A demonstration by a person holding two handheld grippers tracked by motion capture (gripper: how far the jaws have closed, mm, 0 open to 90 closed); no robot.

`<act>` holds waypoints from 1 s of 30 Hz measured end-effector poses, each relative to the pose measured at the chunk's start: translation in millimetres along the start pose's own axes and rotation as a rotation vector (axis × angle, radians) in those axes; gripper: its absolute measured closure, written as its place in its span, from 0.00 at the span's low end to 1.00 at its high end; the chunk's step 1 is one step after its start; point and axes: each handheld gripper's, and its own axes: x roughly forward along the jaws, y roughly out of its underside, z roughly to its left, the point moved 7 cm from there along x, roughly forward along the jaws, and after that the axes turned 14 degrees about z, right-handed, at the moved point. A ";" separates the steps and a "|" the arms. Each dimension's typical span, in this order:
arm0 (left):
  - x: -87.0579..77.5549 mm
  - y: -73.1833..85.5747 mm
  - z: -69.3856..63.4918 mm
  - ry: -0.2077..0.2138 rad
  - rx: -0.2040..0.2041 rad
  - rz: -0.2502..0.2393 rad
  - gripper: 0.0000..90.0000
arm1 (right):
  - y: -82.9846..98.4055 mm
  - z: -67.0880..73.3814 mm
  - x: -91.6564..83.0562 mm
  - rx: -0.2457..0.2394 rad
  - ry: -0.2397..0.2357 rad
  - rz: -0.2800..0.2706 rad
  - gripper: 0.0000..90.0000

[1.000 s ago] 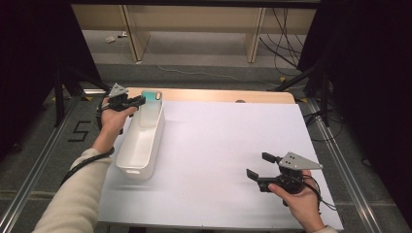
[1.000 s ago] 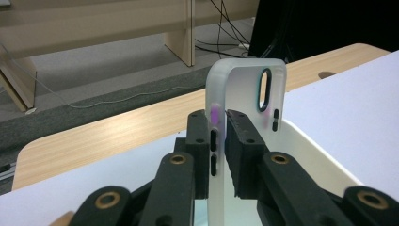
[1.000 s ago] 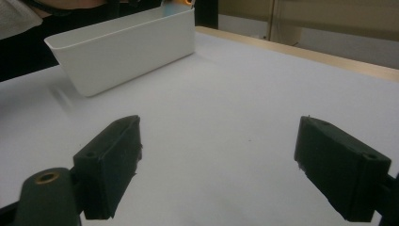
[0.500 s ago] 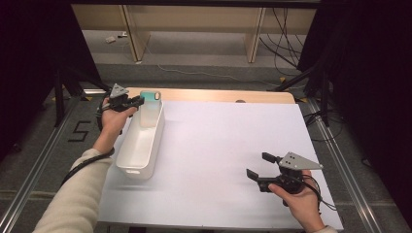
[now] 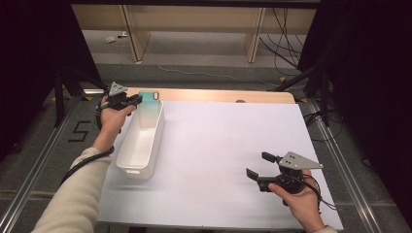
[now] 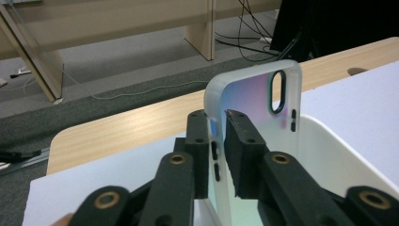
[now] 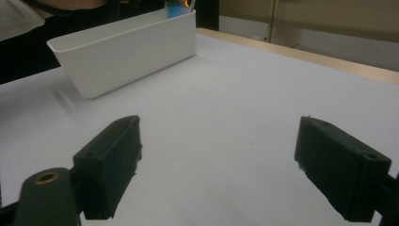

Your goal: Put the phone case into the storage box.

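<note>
A translucent phone case (image 5: pixel 149 106) with a pale blue-pink sheen stands upright over the far end of a long white bin (image 5: pixel 130 168). My left gripper (image 5: pixel 137 100) is shut on the case's side edge, and its jaws have just tightened a little on it. In the left gripper view the case (image 6: pixel 256 94) rises between the black pads (image 6: pixel 197 141) with its camera slot at the top, above the bin (image 6: pixel 329 136). My right gripper (image 5: pixel 257 164) hovers open and empty over the white mat at the near right; in its own view, the right gripper (image 7: pixel 219 165) faces the bin (image 7: pixel 127 52).
A white mat (image 5: pixel 228 141) covers the wooden table (image 5: pixel 218 95), whose far edge is bare. Wooden shelf legs (image 5: pixel 133 29) and loose cables (image 5: pixel 286 29) lie on the floor beyond. Metal rails (image 5: pixel 347 179) run along both sides of the table.
</note>
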 end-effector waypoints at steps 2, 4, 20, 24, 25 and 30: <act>1.0 0.3 0.4 -0.004 -0.001 0.001 0.90 | -0.8 -0.4 0.6 -0.010 0.004 -0.011 0.18; 1.5 -0.6 0.1 -0.006 -0.005 0.004 0.90 | -0.8 -1.8 0.7 -0.029 0.014 -0.015 0.18; 2.7 -0.6 1.4 -0.022 -0.001 0.036 0.88 | 0.5 -0.3 2.0 -0.012 0.000 -0.002 0.18; -0.3 0.9 2.1 -0.030 0.008 0.043 0.80 | -1.0 0.5 4.2 -0.006 -0.013 -0.021 0.18; -1.1 1.1 2.2 -0.028 0.008 0.043 0.78 | -0.9 0.6 4.2 -0.005 -0.013 -0.020 0.18; -7.1 2.1 1.6 -0.021 -0.019 0.068 0.66 | -0.3 0.4 2.3 -0.005 -0.009 -0.010 0.18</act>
